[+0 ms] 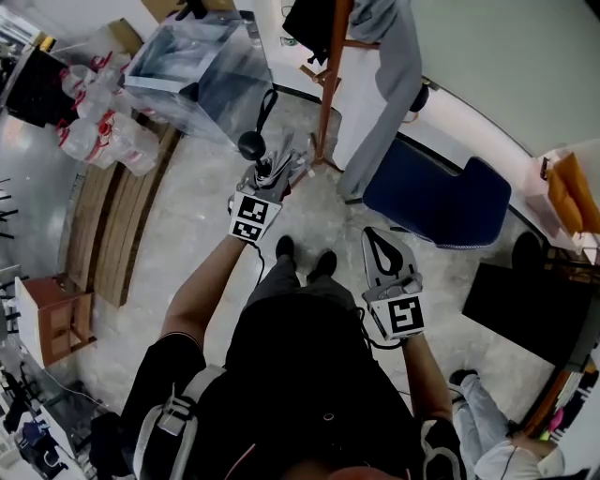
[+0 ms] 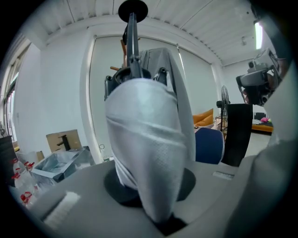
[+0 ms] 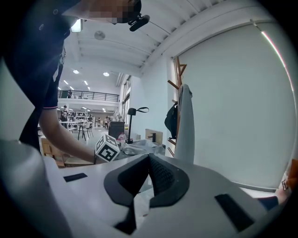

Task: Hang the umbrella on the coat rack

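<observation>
Folded pale umbrella, upright, black handle up, near wooden coat rack

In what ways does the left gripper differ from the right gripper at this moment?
Load: the left gripper is closed on the folded umbrella, while the right gripper holds nothing and its pads meet each other.
Place: in the head view the left gripper reaches further forward, closer to the coat rack, than the right gripper.
Shared: both grippers are shut and both point forward.
</observation>
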